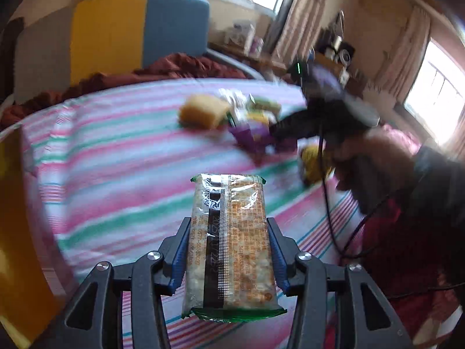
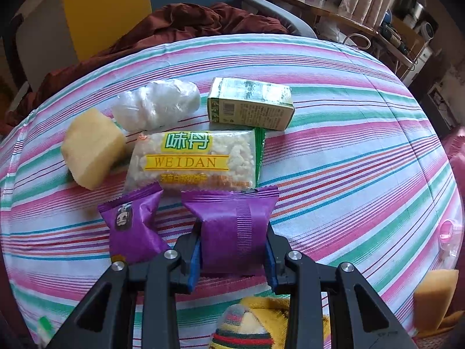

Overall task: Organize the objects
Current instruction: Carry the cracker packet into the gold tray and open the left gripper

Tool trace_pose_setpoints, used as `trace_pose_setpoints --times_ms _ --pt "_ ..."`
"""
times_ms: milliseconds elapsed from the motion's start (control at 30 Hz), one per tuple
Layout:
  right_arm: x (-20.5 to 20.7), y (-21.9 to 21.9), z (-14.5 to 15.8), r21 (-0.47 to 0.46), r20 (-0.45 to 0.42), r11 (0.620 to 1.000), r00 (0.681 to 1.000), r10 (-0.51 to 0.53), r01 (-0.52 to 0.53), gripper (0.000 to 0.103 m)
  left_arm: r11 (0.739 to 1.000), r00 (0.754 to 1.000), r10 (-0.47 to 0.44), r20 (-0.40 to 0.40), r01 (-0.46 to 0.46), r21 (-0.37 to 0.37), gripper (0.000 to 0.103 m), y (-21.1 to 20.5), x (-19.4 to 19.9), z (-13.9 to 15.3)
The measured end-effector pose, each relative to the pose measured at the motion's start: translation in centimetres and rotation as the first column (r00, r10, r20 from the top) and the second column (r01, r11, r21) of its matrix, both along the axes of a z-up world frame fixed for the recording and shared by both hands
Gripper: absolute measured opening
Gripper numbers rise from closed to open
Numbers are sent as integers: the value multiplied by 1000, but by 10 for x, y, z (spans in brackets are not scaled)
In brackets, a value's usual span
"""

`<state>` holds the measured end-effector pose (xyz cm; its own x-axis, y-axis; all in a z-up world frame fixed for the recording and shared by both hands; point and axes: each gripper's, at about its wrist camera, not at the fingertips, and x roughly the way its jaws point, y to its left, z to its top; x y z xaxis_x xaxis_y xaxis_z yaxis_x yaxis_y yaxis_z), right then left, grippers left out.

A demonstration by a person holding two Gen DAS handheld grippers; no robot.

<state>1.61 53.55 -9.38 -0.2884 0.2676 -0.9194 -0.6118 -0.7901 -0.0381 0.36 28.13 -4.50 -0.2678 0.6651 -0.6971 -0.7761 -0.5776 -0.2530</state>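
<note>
My left gripper (image 1: pixel 229 226) is shut on a clear rice-cracker packet (image 1: pixel 229 244) with green ends, held above the striped cloth. My right gripper (image 2: pixel 232 232) is shut on a purple snack packet (image 2: pixel 232 226), low over the cloth. A second purple packet (image 2: pixel 132 226) lies just left of it. Behind them lie a WEIDAN cracker packet (image 2: pixel 194 160), a yellow sponge block (image 2: pixel 90 148), a white plastic-wrapped bundle (image 2: pixel 157 104) and a green carton (image 2: pixel 250 104). The right gripper (image 1: pixel 290 128) also shows in the left wrist view, among the blurred pile.
The pink, green and white striped cloth (image 2: pixel 348 157) covers the rounded surface. A maroon blanket (image 2: pixel 186 26) and a yellow and blue headboard (image 2: pixel 107 3) lie behind. A striped knitted item (image 2: pixel 244 328), another sponge (image 2: pixel 436 296) and a pink ring (image 2: pixel 447 229) sit near the front right.
</note>
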Motion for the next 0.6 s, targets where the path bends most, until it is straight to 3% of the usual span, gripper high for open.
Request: trace_pose_setpoints --times_ms 67,133,233,367,433,533,600 --pt "0 1 -1 3 1 1000 1000 2 -2 35 997 998 63 -12 -62 41 49 -28 -12 27" --pt "0 0 -3 7 2 1000 1000 3 -3 35 987 987 158 -24 -158 37 49 -58 -32 45" --pt "-1 -11 -1 19 8 1000 1000 8 -8 35 942 942 336 28 -336 6 49 -113 -76 50" --pt "-2 -15 0 31 16 999 1000 16 -16 36 853 845 522 116 -517 -68 49 -183 -129 29" --pt "-1 -16 0 33 18 999 1000 18 -19 36 794 772 608 185 -595 -128 49 -210 -152 9" --pt "-1 -16 0 31 17 999 1000 18 -18 37 726 682 687 250 -660 -195 49 -239 -179 -15" --pt "-1 -16 0 30 17 999 1000 18 -19 37 694 641 719 267 -685 -224 49 -250 -192 -26"
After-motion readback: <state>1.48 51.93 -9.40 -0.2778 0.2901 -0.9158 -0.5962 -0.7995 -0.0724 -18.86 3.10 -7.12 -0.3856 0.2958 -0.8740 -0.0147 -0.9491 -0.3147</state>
